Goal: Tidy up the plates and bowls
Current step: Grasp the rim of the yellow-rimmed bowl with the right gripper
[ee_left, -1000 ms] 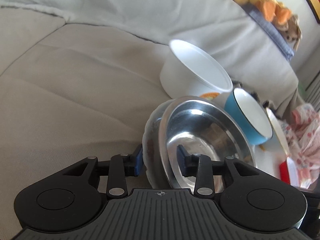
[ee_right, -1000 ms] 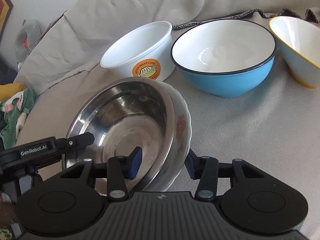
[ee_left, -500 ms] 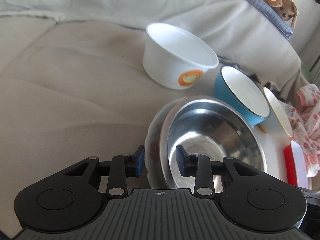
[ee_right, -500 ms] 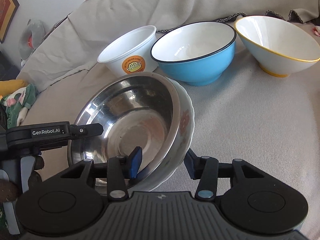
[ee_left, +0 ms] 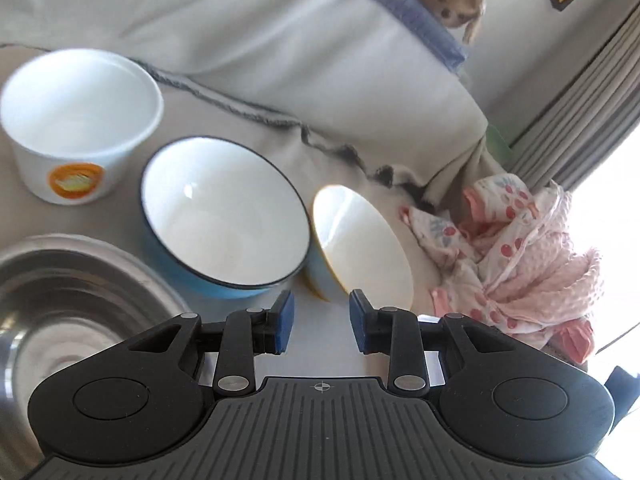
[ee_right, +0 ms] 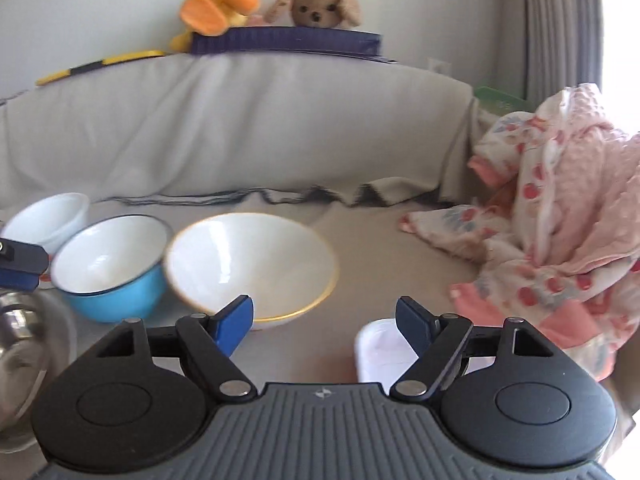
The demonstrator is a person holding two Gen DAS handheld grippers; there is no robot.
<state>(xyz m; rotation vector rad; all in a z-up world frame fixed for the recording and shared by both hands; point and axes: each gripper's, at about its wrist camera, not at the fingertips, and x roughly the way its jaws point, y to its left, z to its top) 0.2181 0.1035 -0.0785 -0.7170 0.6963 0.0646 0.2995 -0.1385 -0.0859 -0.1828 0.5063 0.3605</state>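
A steel bowl (ee_left: 68, 280) lies on the sofa seat at the left of the left wrist view; its edge also shows in the right wrist view (ee_right: 28, 336). Behind it stand a white tub with an orange label (ee_left: 76, 120), a blue bowl (ee_left: 224, 216) and a tilted white bowl with a yellow rim (ee_left: 360, 248). My left gripper (ee_left: 320, 322) is open and empty, in front of the gap between the blue and yellow-rimmed bowls. My right gripper (ee_right: 324, 320) is wide open and empty, just in front of the yellow-rimmed bowl (ee_right: 252, 264). The blue bowl (ee_right: 112, 264) is to its left.
A pink patterned cloth heap (ee_right: 560, 216) lies on the right of the seat. A small white container (ee_right: 380, 356) sits under my right gripper's right finger. Stuffed toys (ee_right: 276, 0) rest on the sofa back (ee_right: 240, 120). A grey curtain (ee_left: 580, 112) hangs at the right.
Both grippers have let go of the steel bowl and the plate under it and opened. Both have swung right, toward the blue and yellow-rimmed bowls.
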